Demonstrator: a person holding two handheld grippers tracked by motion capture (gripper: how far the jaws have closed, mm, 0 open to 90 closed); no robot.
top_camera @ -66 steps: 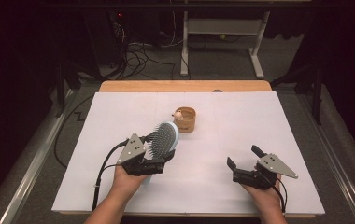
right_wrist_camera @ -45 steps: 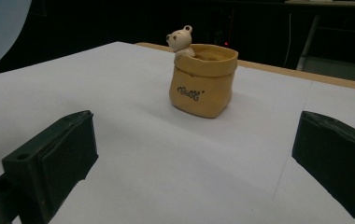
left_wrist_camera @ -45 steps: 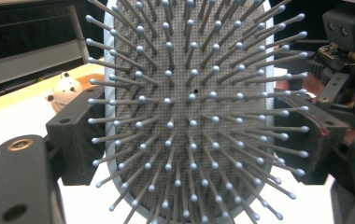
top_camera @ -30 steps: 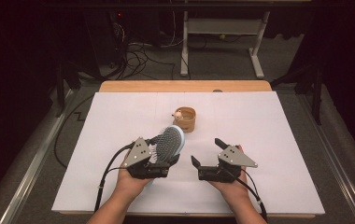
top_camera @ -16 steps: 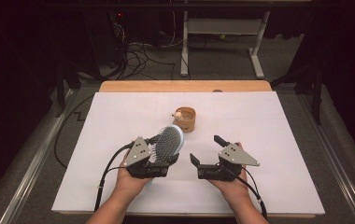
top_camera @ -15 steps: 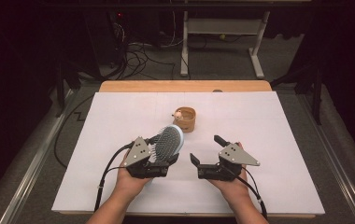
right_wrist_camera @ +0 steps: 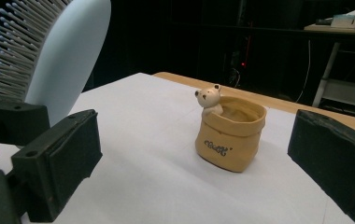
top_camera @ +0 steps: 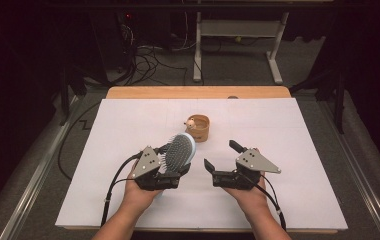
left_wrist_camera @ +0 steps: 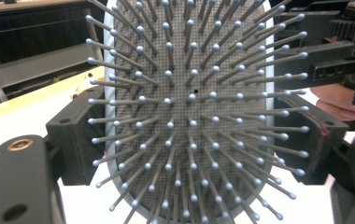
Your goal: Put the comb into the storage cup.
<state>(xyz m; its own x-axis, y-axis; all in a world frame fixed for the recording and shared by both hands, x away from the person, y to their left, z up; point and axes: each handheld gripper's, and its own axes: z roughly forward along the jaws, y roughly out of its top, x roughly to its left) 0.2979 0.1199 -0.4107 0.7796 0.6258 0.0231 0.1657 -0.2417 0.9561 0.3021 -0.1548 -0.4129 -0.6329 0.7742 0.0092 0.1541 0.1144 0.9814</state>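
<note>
We are gripping a pale-blue brush (top_camera: 180, 150) in the left gripper (top_camera: 170, 176), its jaws clamping the handle and its grey pad of ball-tipped pins tilting up over the white table (top_camera: 128, 125). Behind it a tan sack-shaped pot (top_camera: 198, 127) with a small bear is sitting mid-table. Our right gripper (top_camera: 220, 160) is hovering just beside the left, jaws wide, having moved in from the right.
</note>
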